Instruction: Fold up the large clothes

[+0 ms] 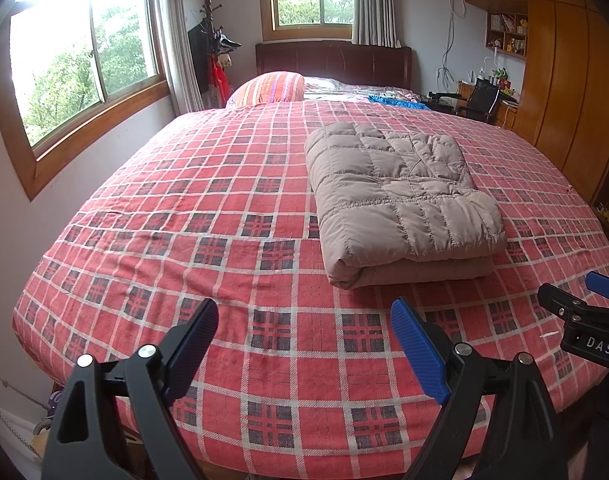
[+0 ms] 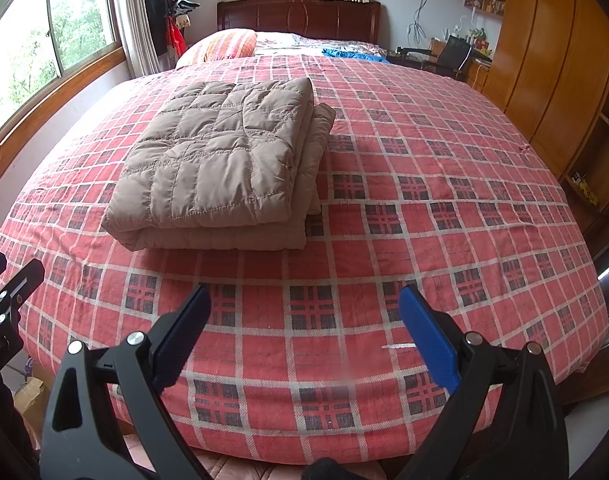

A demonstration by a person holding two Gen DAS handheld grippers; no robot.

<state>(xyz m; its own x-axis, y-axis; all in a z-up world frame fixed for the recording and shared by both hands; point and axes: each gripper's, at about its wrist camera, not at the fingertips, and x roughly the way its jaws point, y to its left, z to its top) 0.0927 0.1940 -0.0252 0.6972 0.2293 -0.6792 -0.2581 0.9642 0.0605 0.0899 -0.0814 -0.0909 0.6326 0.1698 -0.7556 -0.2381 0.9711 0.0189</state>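
Observation:
A beige quilted garment (image 1: 400, 196) (image 2: 220, 160) lies folded into a thick rectangle on the red plaid bed (image 1: 224, 208) (image 2: 444, 184), a short way in from the foot edge. My left gripper (image 1: 304, 312) hovers open above the foot of the bed, in front of the bundle and a little to its left, holding nothing. My right gripper (image 2: 304, 300) is open too, empty, in front of the bundle and to its right. In the left wrist view, part of the right gripper (image 1: 584, 320) shows at the right edge. The left gripper (image 2: 4, 304) shows at the left edge of the right wrist view.
A striped pillow (image 1: 272, 87) and blue cloth (image 1: 396, 102) lie at the head of the bed by the dark headboard (image 1: 332, 62). Windows (image 1: 84, 64) line the left wall. Wooden wardrobes (image 1: 564, 80) and a desk with a chair (image 1: 480, 98) stand on the right.

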